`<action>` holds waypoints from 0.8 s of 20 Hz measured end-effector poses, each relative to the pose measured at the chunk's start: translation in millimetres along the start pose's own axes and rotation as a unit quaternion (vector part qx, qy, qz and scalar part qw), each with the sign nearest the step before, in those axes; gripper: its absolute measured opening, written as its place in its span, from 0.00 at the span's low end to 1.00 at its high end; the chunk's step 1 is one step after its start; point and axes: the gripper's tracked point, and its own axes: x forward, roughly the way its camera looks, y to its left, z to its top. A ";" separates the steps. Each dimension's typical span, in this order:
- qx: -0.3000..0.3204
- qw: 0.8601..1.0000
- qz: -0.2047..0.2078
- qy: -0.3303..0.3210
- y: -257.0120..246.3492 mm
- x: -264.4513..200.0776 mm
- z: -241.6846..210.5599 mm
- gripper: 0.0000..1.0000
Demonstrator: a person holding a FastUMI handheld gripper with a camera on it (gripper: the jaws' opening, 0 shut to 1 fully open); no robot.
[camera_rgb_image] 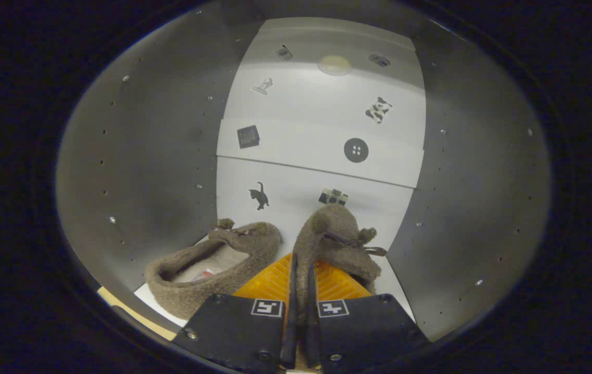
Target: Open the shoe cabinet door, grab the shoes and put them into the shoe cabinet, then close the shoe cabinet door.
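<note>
While pinching the heel wall of one slipper, gripper sits inside the cabinet, second slipper at ten o'clock of the fingers, stickered back panel beyond.

Gripper jaws nearly closed

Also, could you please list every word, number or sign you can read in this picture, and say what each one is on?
No readable words or numbers.
Back panel: picture stickers only, such as a cat, a button and a camera.
Dark square sticker: any print is too small to tell.
Left shoe: insole tag, blurred.
Gripper, shut on the right shoe: two black-and-white square markers, no text.
</note>
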 end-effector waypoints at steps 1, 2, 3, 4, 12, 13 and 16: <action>0.002 1.000 -0.005 0.000 -2.0 1.4 0.0 0.14; 0.004 1.000 -0.011 0.003 -3.2 3.1 -3.4 0.17; 0.005 1.000 -0.014 0.002 -3.8 4.1 -3.0 0.22; 0.005 1.000 -0.024 0.002 -7.4 5.9 -3.0 0.24; 0.036 0.999 -0.015 -0.011 3.9 -33.0 2.5 0.79; 0.043 0.999 -0.012 -0.017 7.2 -41.4 6.2 0.83; 0.080 0.996 -0.012 -0.029 12.6 -72.5 13.8 1.00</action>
